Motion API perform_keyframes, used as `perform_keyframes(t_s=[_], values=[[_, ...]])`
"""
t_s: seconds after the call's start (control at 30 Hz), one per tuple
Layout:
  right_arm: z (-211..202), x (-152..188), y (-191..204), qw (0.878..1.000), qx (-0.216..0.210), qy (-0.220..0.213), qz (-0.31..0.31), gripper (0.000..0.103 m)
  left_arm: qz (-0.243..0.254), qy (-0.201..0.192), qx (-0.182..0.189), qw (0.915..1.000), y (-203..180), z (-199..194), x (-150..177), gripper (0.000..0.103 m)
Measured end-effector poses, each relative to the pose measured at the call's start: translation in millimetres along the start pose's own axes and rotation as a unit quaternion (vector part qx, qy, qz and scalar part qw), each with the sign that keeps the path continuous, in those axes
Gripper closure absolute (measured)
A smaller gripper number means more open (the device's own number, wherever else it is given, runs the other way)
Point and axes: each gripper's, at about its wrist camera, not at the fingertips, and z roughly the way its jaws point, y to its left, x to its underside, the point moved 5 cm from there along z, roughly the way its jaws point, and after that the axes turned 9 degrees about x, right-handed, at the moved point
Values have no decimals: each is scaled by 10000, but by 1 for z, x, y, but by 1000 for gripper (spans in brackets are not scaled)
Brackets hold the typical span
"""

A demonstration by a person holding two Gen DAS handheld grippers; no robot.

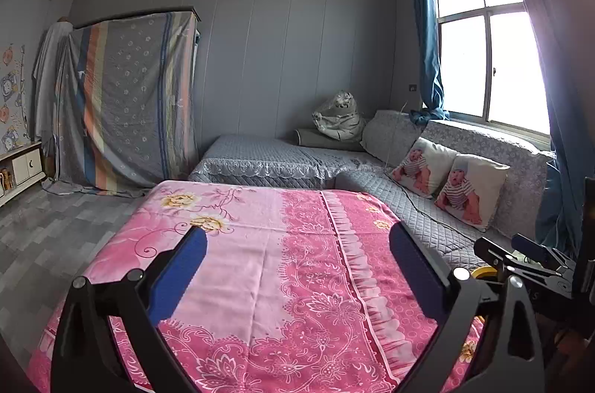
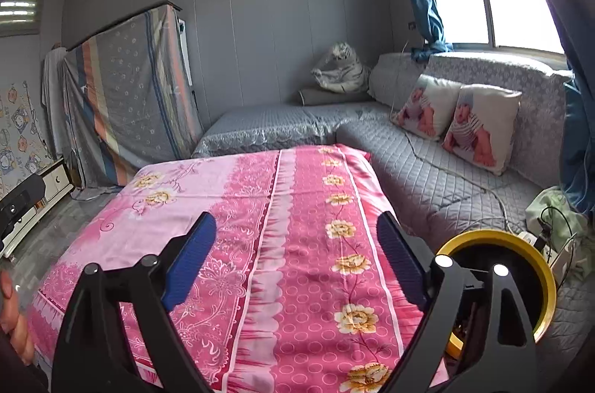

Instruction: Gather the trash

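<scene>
Pink flowered cotton covers the table (image 1: 260, 263) that fills the near ground of both wrist views, and its cloth lies bare, with no scrap or wrapper showing on it. The left gripper (image 1: 297, 244) hangs over the cloth with its 2 blue-padded fingers spread wide and nothing between them. The right gripper (image 2: 297, 237) does the same: jaws apart, empty, held above the table, not on it. That raised, open pose looks like a rest or a finish, not a reach.

Just beside the table's right edge stands a round bin with a yellow rim and black liner (image 2: 520, 244), placed within reach of the right hand, probably so that trash can be dropped straight in. What the bin holds I cannot tell; its inside is dark and partly hidden behind the gripper's frame. No loose trash is visible anywhere, so the collecting seems done or nearly so.

Beyond, a grey quilted corner sofa (image 2: 427, 177) carries 2 printed cushions (image 2: 457, 118). Farther off, a striped sheet drapes a tall piece of furniture (image 1: 130, 103) against the grey wall, perhaps against dust.
</scene>
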Motion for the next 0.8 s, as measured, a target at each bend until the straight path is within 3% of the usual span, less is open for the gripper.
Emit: perform_keyframes(t_s=[0.13, 0.4, 0.8], values=[[-18, 0, 11, 9993, 97, -362, -63, 8, 28, -218, -216, 9995, 2, -21, -2, 8], [-36, 12, 12, 9981, 194, -588, 41, 8, -190, -355, -372, 9985, 10, -40, 3, 8], [-41, 27, 19, 9988, 27, -481, 21, 8, -388, -363, -263, 9982, 10, -44, 11, 8]])
